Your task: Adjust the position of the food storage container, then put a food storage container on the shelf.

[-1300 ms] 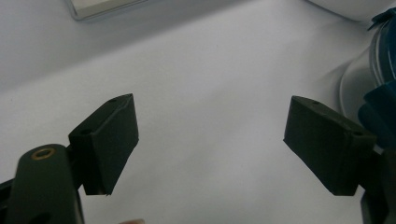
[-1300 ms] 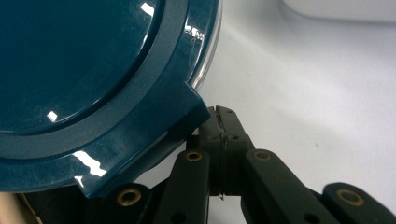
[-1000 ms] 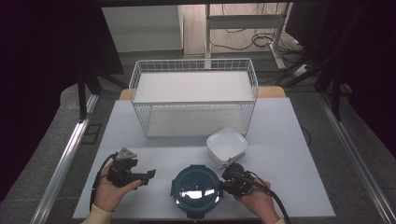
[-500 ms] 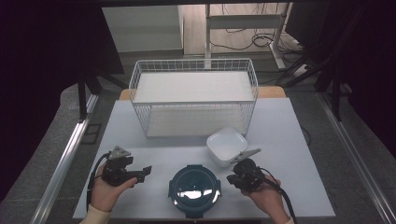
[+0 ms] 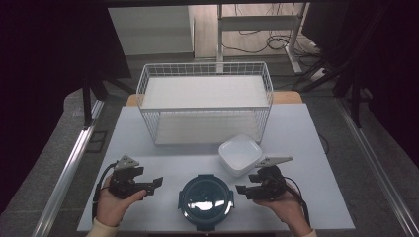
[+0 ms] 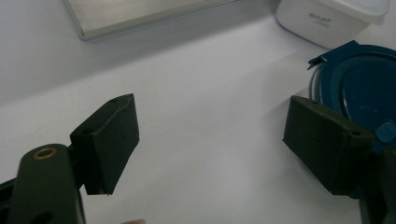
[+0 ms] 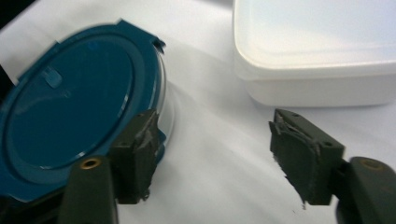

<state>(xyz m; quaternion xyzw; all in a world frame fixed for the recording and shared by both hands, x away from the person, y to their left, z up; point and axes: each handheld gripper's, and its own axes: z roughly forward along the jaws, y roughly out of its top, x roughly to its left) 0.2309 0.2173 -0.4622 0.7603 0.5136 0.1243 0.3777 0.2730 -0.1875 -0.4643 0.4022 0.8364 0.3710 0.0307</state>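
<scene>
Two grippers flank a round blue-lidded container [image 5: 205, 201] on the white counter [image 5: 306, 138].
Left gripper [image 5: 157, 183] and right gripper [image 5: 240, 189] both have jaws apart, empty; a white square container [image 5: 240, 154] sits just behind.

From the high view we look forward and down on the whole table [image 5: 296, 133], from well above its near edge, floor beyond at the top of the frame. In the left gripper view we sit low and close over the tabletop, looking along the jaws; the blue lid [image 6: 359, 88] is at right, the white box [image 6: 327, 18] in the upper right. In the right gripper view we are closer still, lid [image 7: 70, 107] at left, box [image 7: 317, 51] in the upper right. All three views share both.
</scene>
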